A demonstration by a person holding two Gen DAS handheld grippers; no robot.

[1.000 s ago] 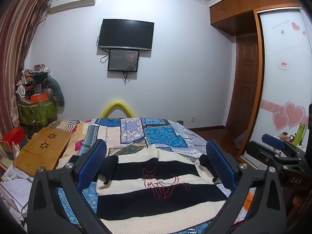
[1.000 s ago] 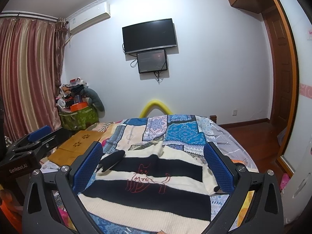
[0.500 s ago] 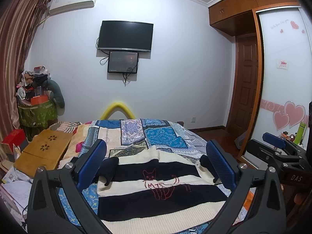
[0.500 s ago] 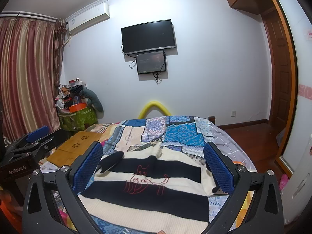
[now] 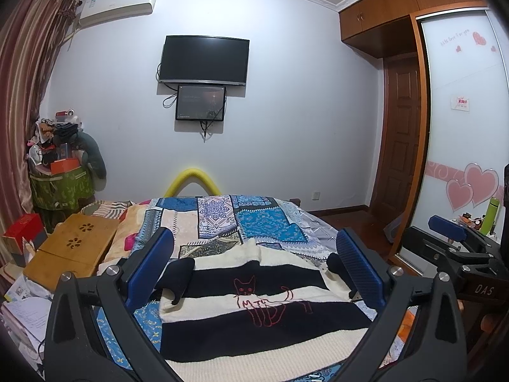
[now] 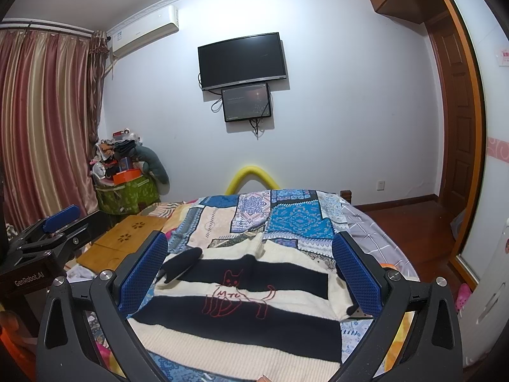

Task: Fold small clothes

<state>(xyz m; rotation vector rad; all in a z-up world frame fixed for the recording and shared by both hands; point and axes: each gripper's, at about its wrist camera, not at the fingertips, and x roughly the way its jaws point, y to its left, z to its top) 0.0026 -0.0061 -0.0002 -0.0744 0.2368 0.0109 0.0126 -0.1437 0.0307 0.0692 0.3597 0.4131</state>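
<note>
Hovering above the bed, the left hand-held gripper (image 5: 254, 267) and the right hand-held gripper (image 6: 249, 269) each spread two blue-padded fingers wide, released and grasping nothing. One cream-and-black striped knitted sweater (image 5: 254, 318) with a red outlined cat stitched on its front lies flat on the blue patchwork bedspread (image 5: 267, 226), framed between the fingers in both views. Two black sleeve ends show in the left wrist view; in the right wrist view one is plain and the other only peeps out at the right finger. Beyond the bed's foot curves one yellow foam tube (image 5: 192, 181), and two dark screens hang on the white wall, a large television (image 5: 203, 59) above a smaller monitor (image 5: 201, 102). Only the left view shows the wardrobe door with pink hearts (image 5: 470, 187); only the right view shows the full striped curtain (image 6: 44, 121).
</note>
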